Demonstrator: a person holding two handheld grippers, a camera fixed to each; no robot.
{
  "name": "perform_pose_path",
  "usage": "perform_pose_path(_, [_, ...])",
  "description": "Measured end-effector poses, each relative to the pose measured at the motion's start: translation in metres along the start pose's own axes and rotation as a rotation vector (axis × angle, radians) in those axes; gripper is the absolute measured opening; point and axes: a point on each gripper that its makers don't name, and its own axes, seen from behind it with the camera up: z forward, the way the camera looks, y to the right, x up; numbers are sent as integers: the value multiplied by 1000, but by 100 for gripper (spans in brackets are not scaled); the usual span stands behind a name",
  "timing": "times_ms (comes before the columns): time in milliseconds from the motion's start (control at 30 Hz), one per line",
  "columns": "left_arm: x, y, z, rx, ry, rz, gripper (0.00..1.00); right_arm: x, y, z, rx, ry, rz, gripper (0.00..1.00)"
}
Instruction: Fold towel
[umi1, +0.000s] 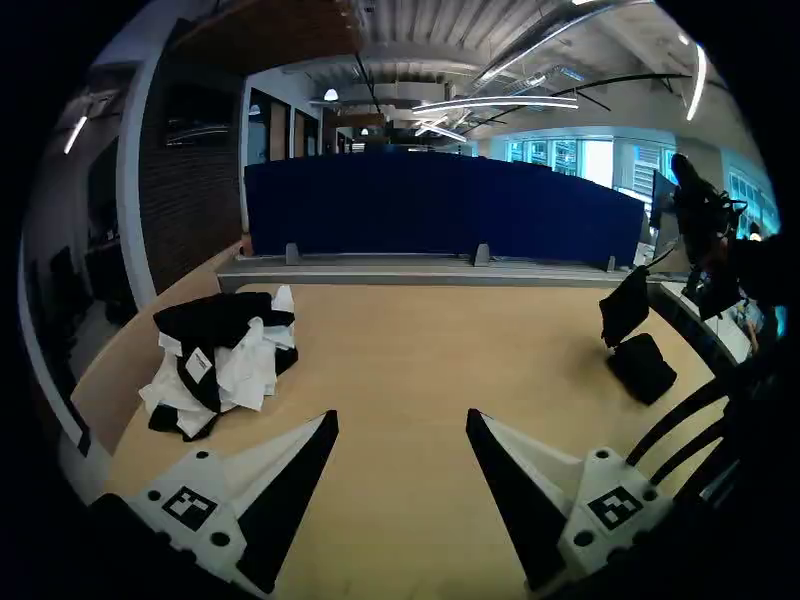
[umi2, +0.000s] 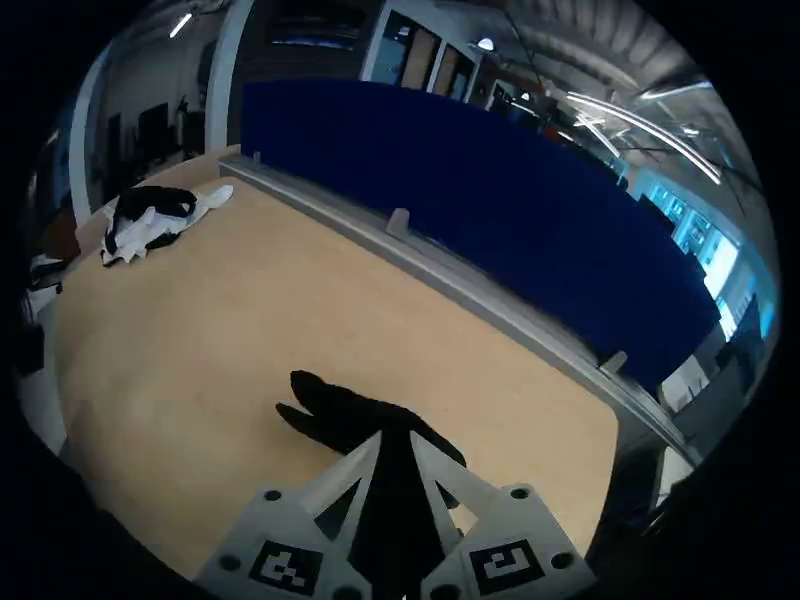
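The left gripper (umi1: 400, 418) hangs over the light brown wooden worktop (umi1: 420, 340). Its two white and black fingers are spread wide apart, and there is nothing between them.

The right gripper (umi2: 397, 440) is down low at the worktop. Its fingers are pulled in close together, and they pinch the soft black towel (umi2: 335, 408) between them. The rest of the black towel lies bunched on the wood just in front of the fingers. In the left gripper view, this black towel (umi1: 642, 368) sits near the right edge of the worktop.

A messy pile of black and white towels (umi1: 215, 360) sits on the far left side of the worktop, well apart from the black towel. In the right gripper view, the pile (umi2: 150, 220) looks small and far away.

A long dark blue wall (umi1: 440, 205) stands along the back edge of the worktop.
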Motion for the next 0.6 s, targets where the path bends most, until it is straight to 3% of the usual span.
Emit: perform_pose_path(600, [0, 17, 2, -33, -2, 19, 95, -98, -10, -33, -19, -75, 129, 4])
